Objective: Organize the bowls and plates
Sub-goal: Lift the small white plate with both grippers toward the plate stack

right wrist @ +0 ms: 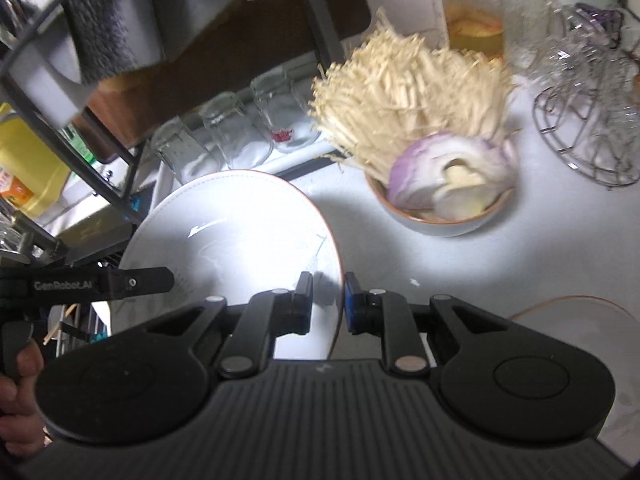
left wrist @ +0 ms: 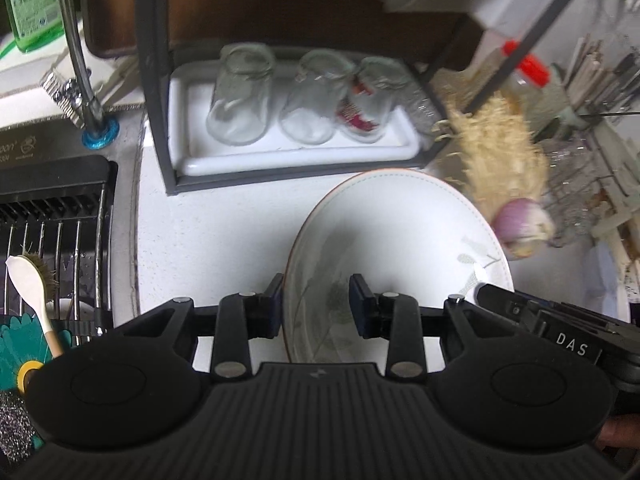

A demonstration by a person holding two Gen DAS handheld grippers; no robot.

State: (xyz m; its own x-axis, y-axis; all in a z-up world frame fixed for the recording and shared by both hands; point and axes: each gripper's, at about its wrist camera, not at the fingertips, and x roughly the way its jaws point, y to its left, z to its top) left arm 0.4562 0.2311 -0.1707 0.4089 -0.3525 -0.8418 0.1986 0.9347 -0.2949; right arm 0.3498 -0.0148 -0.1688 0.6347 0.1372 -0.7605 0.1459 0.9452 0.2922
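A white plate (left wrist: 400, 232) with an orange rim and a grey leaf print is held tilted above the white counter. My left gripper (left wrist: 316, 304) has its jaws around the plate's left rim, one finger each side, with a gap. My right gripper (right wrist: 327, 300) grips the same plate (right wrist: 224, 224) at its right rim, jaws close on the edge. The right gripper also shows in the left wrist view (left wrist: 560, 332), and the left one in the right wrist view (right wrist: 100, 282). A bowl (right wrist: 444, 224) holds enoki mushrooms and a cut onion. Another plate's rim (right wrist: 580, 312) shows at lower right.
A dark rack (left wrist: 160, 120) holds a white tray with three upturned glasses (left wrist: 240, 96). A sink with a wire drainer (left wrist: 56, 232), a faucet (left wrist: 80, 60) and a brush lie left. A red-capped jar (right wrist: 468, 12) and a wire basket (right wrist: 592, 120) stand at the right.
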